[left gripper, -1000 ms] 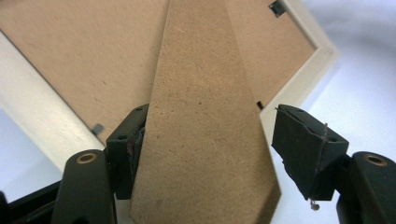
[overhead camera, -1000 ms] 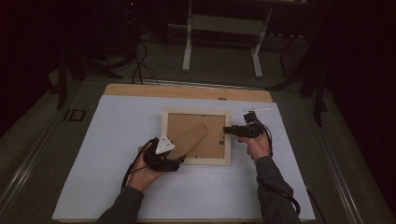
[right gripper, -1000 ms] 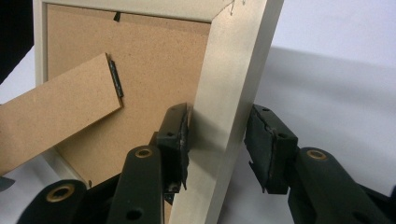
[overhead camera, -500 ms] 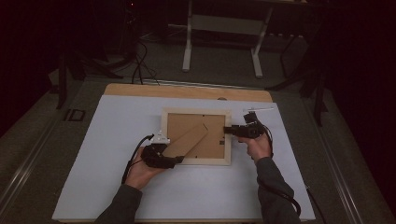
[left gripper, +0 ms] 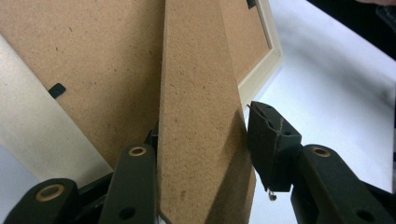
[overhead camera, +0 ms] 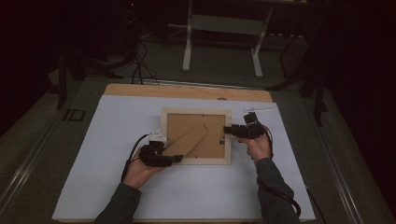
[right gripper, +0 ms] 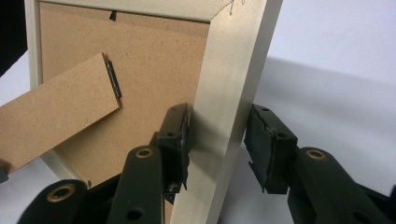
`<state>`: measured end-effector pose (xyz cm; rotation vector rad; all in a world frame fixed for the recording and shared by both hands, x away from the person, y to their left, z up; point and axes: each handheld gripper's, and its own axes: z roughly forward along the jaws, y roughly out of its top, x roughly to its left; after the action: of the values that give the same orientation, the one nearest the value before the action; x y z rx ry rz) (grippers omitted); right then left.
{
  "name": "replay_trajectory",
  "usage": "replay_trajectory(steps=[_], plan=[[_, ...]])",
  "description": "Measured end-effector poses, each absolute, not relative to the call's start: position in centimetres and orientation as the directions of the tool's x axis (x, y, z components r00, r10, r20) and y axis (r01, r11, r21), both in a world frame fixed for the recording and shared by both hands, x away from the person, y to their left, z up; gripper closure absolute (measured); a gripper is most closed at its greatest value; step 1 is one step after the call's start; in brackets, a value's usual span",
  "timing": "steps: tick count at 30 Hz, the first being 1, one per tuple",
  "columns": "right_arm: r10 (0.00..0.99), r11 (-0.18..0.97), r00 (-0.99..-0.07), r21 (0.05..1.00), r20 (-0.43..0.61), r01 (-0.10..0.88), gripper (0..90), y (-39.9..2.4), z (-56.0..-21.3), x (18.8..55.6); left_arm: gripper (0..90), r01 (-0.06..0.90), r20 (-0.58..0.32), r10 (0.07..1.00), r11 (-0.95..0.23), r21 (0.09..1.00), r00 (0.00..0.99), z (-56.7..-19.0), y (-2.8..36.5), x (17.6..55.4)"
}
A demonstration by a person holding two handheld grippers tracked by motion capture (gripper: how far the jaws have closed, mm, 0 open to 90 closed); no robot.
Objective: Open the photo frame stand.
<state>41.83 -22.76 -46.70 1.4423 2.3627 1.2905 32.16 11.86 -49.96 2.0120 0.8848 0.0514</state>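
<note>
A picture frame (overhead camera: 196, 136) lies face down on the white table mat (overhead camera: 93, 140), its fibreboard back up. The right gripper (overhead camera: 229, 130) straddles the frame's cream side rail (right gripper: 224, 107); one pad touches the inner edge, while whether the outer pad presses I cannot tell. The left gripper (overhead camera: 176, 158) has just been closing around the easel stand (left gripper: 201, 140), which runs up between its jaws from the frame's near corner; a sliver of gap shows at the right pad, so the jaws stand apart, not yet clamped. To do this well, finish closing squarely across the stand's width near its free end, keep the right side steady as an anchor, and swing the stand gently about its hinge (right gripper: 113, 79) rather than twisting it.
</note>
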Motion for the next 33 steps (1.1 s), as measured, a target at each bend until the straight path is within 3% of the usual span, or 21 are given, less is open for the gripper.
replay_trajectory(steps=[13,17,25,33], plan=[[0.779,0.215,-0.559,0.718,0.282,0.662,59.9,-22.5,-45.9,41.6,62.1,0.465,-0.164,0.599,-0.391,0.794,0.784,-49.3,10.9,31.3],[0.779,0.207,-0.554,0.714,0.294,0.669,58.8,-22.5,-46.0,41.7,62.1,0.429,-0.136,0.583,-0.400,0.810,0.801,-49.2,10.9,31.1],[0.728,0.191,-0.574,0.693,0.375,0.695,44.3,-22.7,-46.4,42.3,63.6,0.390,-0.101,0.565,-0.419,0.820,0.819,-49.0,10.8,30.8],[0.684,0.196,-0.598,0.684,0.418,0.703,44.8,-22.9,-46.8,42.5,65.2,0.376,-0.090,0.555,-0.426,0.823,0.827,-49.0,10.8,30.8]])
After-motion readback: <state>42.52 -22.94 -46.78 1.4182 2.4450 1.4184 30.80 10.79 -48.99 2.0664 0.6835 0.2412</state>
